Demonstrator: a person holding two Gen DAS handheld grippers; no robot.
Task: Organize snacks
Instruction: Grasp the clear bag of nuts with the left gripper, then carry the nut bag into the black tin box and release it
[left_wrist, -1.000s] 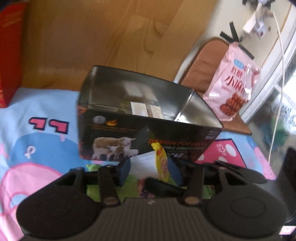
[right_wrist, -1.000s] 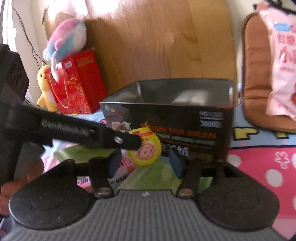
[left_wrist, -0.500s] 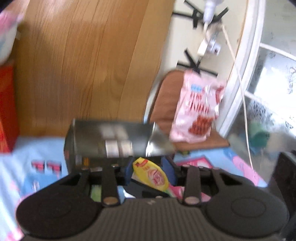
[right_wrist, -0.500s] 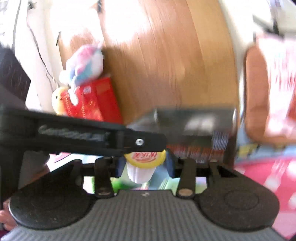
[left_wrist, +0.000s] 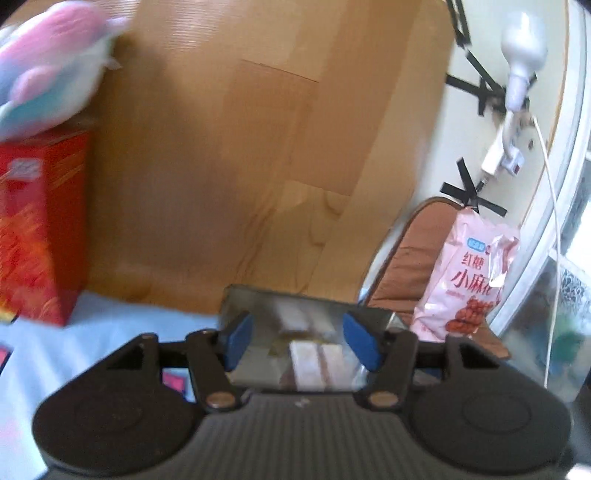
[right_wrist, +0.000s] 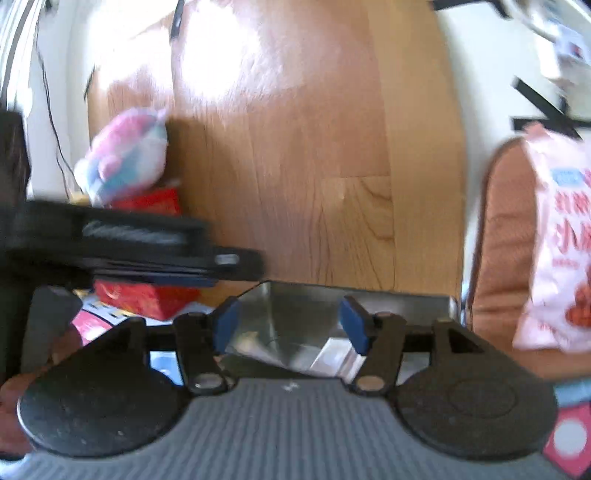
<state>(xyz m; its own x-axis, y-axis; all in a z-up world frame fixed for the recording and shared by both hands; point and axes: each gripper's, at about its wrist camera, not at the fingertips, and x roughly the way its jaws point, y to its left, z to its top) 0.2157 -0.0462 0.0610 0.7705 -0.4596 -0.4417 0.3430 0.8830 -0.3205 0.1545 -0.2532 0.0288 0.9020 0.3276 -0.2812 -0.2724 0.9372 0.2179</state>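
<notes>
The open black box with a silver inside (left_wrist: 280, 314) stands on the cartoon-print cloth, and pale wrapped snack packets (left_wrist: 314, 362) lie in it. My left gripper (left_wrist: 300, 343) hangs over the box, open and empty. My right gripper (right_wrist: 290, 326) is also open and empty over the same box (right_wrist: 295, 306). The left gripper's black body (right_wrist: 147, 247) crosses the left of the right wrist view. The yellow-lidded snack cup is out of sight.
A pink snack bag (left_wrist: 469, 273) leans on a brown cushion (left_wrist: 417, 258) at the right. A red box (left_wrist: 33, 236) with a plush toy (left_wrist: 48, 81) on top stands at the left. A wooden board (left_wrist: 258, 147) rises behind the box.
Both grippers rose and tilted up over the box. The yellow-lidded cup seen between the fingers earlier is gone from both views, and both jaws now stand wide and empty.
</notes>
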